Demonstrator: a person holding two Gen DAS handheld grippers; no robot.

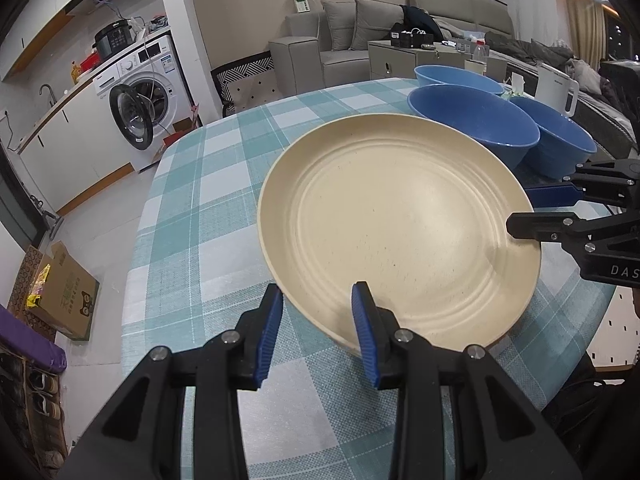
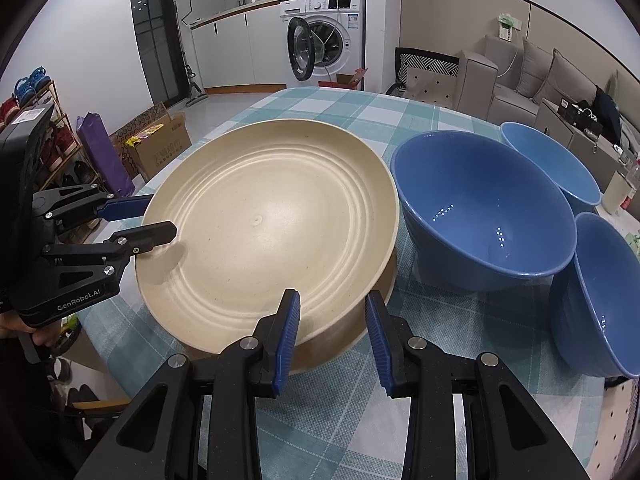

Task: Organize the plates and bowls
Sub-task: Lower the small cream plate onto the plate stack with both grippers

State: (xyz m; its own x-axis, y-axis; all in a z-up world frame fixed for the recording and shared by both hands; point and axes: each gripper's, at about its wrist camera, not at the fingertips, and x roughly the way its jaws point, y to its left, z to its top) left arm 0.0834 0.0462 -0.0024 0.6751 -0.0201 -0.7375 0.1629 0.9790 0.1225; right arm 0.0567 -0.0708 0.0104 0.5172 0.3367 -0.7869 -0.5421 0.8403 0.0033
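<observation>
Nearest each camera, a black two-finger gripper with blue pads reaches down over a round surface [image 1: 200,240] covered in a teal and white check cloth.

The left gripper [image 1: 318,292] is clamped on the rim of a cream plate [image 1: 400,232]. One finger lies on the plate's inner slope and the other sits outside the edge. The right gripper [image 2: 332,296] is clamped on another part of the same rim in the same way, with one finger inside and one outside. Seen from the right wrist, the left gripper grips the plate's left edge and the right gripper grips its near edge.

The plate lies between the two grippers. It is tilted, and its shaded underside shows on the near right, so that side looks lifted off the cloth. Its face is bare and has raised rings.

Just beside the plate's right edge stands a large bowl [image 2: 484,216]. It is blue, upright and empty. A right bowl [image 2: 604,292] and a far bowl [image 2: 548,160], both blue, sit close against it.

Past the surface, a cardboard box [image 1: 64,296] rests on the floor. Farther back are a washing machine [image 2: 324,36] with its door open and a grey sofa [image 1: 360,28].
</observation>
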